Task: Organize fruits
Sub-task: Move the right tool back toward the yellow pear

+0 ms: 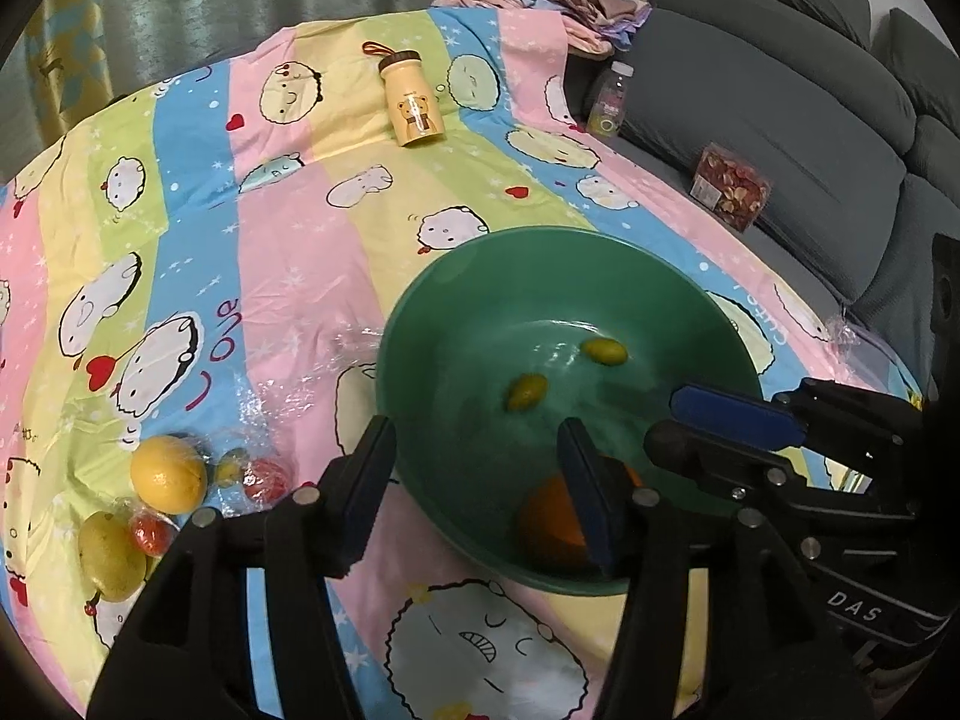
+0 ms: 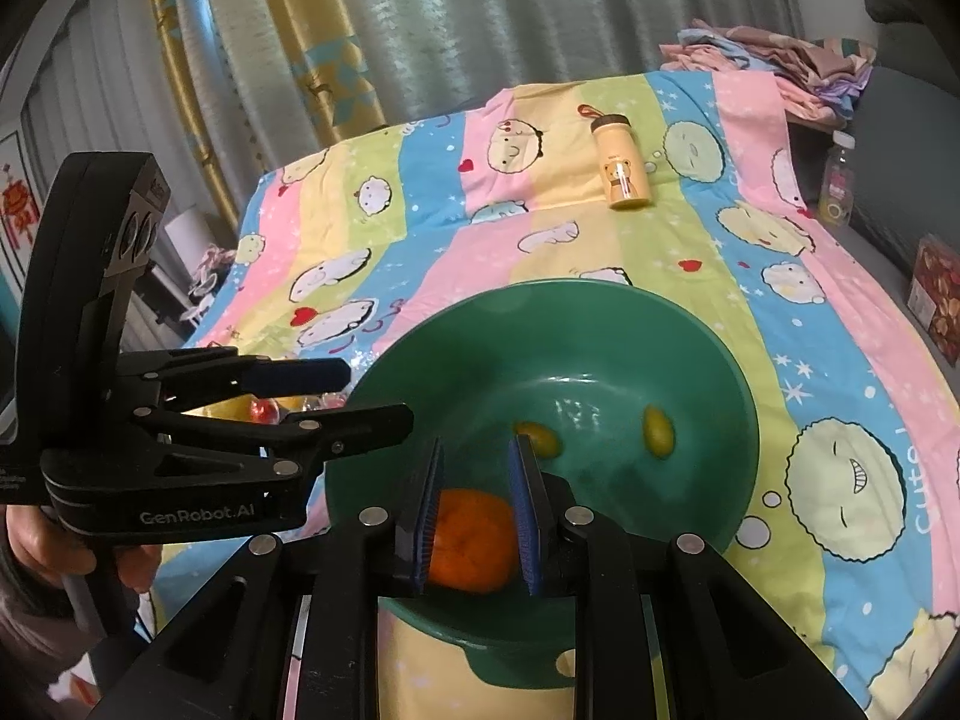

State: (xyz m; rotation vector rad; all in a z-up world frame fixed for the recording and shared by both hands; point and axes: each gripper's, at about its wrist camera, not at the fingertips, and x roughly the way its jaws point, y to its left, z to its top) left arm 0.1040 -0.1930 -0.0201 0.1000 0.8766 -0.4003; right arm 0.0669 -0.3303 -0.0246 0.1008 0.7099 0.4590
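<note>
Orange (image 2: 471,540) sitting low centre inside the green bowl (image 2: 708,360), right gripper (image 2: 474,516) bracketing it with fingers narrowly parted, contact unclear, left gripper (image 1: 474,480) hanging wide open and empty over the bowl rim, loose fruit (image 1: 168,471) lying lower left on the sheet (image 1: 288,228).

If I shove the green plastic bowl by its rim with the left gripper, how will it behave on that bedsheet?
The green plastic bowl looks stiff, so it should probably slide rather than flex. The striped cartoon bedsheet beneath looks soft and may bunch up. The round orange fruit and two small green fruits inside would likely roll.
</note>
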